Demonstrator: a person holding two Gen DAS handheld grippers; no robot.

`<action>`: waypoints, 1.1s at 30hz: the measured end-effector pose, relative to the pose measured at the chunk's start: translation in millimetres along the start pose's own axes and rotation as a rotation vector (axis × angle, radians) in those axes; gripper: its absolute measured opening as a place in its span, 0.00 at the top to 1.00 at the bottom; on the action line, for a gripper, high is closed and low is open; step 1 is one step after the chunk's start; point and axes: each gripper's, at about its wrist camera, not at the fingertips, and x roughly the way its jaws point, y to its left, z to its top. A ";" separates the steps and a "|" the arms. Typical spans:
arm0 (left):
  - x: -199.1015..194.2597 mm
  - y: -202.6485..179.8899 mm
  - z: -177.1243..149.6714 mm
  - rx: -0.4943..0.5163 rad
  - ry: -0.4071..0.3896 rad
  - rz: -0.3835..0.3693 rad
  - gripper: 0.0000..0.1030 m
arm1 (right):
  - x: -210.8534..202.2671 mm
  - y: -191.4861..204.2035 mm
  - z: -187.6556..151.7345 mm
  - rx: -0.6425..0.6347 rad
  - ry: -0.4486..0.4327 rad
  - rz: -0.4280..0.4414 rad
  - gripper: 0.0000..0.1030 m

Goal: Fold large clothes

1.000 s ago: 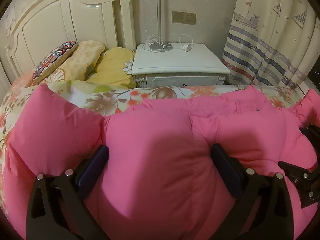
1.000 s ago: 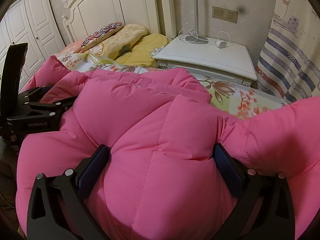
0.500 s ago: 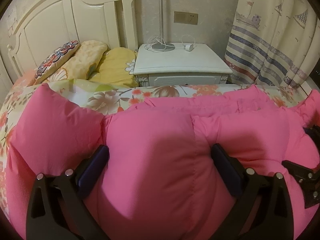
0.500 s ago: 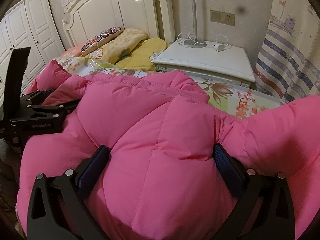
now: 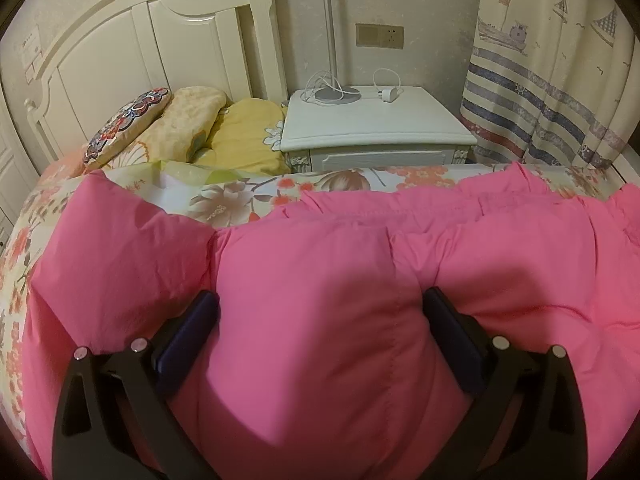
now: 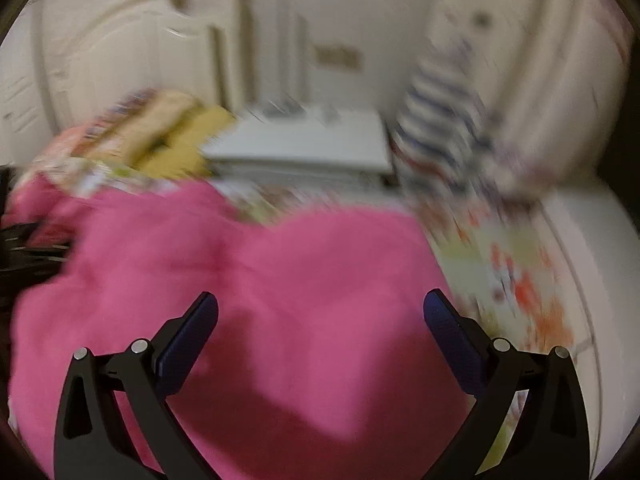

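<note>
A large pink padded jacket (image 5: 320,264) lies across the bed with the floral sheet (image 5: 240,196). My left gripper (image 5: 320,320) has its jaws wide apart, with a puffed section of the jacket bulging between the fingers. My right gripper (image 6: 320,320) is open above the jacket (image 6: 260,280); its fingers are free of the fabric. The right wrist view is blurred by motion. The left gripper's black frame (image 6: 28,248) shows at the left edge of that view.
A white nightstand (image 5: 376,136) with a lamp base and charger stands beyond the bed. Pillows (image 5: 192,124) lie by the white headboard (image 5: 140,48). A striped curtain (image 5: 552,80) hangs at the right. The bed's right edge (image 6: 592,280) shows in the right wrist view.
My right gripper has come off the jacket and swung quickly up and to the right, blurring its view. The left gripper has barely moved.
</note>
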 end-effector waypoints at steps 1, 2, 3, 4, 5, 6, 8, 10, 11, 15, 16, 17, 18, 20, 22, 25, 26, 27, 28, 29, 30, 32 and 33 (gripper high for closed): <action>-0.2 0.1 -0.3 -0.002 -0.001 -0.003 0.02 | 13.2 -9.6 -4.1 0.048 0.040 0.045 0.04; -0.3 0.4 -0.4 -0.003 -0.002 -0.004 0.02 | 20.4 -15.8 -6.8 0.088 0.050 0.099 0.04; 0.0 1.1 -0.2 -0.005 -0.003 -0.005 0.02 | 25.7 -22.6 -7.7 0.126 0.057 0.143 0.04; 0.1 1.7 -0.3 -0.008 -0.005 -0.008 0.02 | 29.6 -25.1 -8.4 0.140 0.065 0.163 0.04; 0.6 2.7 0.1 -0.010 -0.005 -0.011 0.02 | 33.3 -26.1 -9.2 0.146 0.070 0.180 0.04; 0.9 3.2 0.2 -0.012 -0.005 -0.013 0.02 | 38.1 -29.1 -9.9 0.164 0.083 0.205 0.04; 1.3 3.9 0.6 -0.014 -0.006 -0.015 0.02 | 43.7 -32.5 -9.1 0.185 0.105 0.230 0.04; 0.8 4.1 0.4 -0.015 -0.007 -0.015 0.02 | 45.9 -30.8 -6.8 0.181 0.135 0.226 0.04; 0.3 4.0 0.1 -0.015 -0.008 -0.014 0.02 | 43.9 -25.8 -3.0 0.155 0.165 0.189 0.05; -0.7 4.9 -0.4 -0.018 -0.011 -0.006 0.02 | -14.8 20.7 12.8 0.003 0.039 0.009 0.05; -1.1 4.7 -0.5 -0.019 -0.012 -0.007 0.02 | -34.9 39.6 13.7 -0.032 -0.022 0.066 0.05; -0.9 5.0 -0.5 -0.020 -0.012 -0.008 0.02 | -55.7 67.1 13.1 -0.086 -0.072 0.135 0.05; -0.9 5.1 -0.5 -0.020 -0.012 -0.009 0.02 | -66.5 91.3 11.0 -0.148 -0.090 0.161 0.05; -1.1 4.6 -0.5 -0.020 -0.010 -0.008 0.02 | -71.0 130.1 4.0 -0.265 -0.079 0.183 0.04; -0.8 6.1 -0.2 -0.023 -0.006 -0.016 0.02 | -47.1 165.6 -11.6 -0.366 0.023 0.172 0.04; -0.5 9.6 1.8 -0.043 0.017 -0.041 0.02 | -16.4 169.5 -33.3 -0.357 0.019 0.186 0.04; -0.7 9.4 2.8 -0.042 0.032 -0.043 0.02 | -14.6 165.5 -33.5 -0.338 0.026 0.204 0.04; -1.3 9.7 4.2 -0.037 0.049 -0.040 0.02 | -14.4 164.2 -34.0 -0.338 0.031 0.208 0.04; -3.2 8.7 5.8 -0.023 0.072 -0.034 0.02 | -14.0 165.1 -34.6 -0.342 0.031 0.204 0.04; -9.2 8.4 9.1 0.000 0.085 -0.023 0.02 | -14.7 164.8 -36.6 -0.345 0.026 0.198 0.04; -19.3 10.4 12.4 0.021 0.067 -0.010 0.02 | -14.8 165.2 -38.1 -0.346 0.022 0.194 0.04; -39.5 19.1 18.5 0.059 -0.006 0.032 0.02 | -15.4 165.8 -40.0 -0.343 0.015 0.195 0.04; -45.4 28.0 21.4 0.076 -0.038 0.050 0.02 | -15.8 166.8 -41.3 -0.342 0.013 0.195 0.04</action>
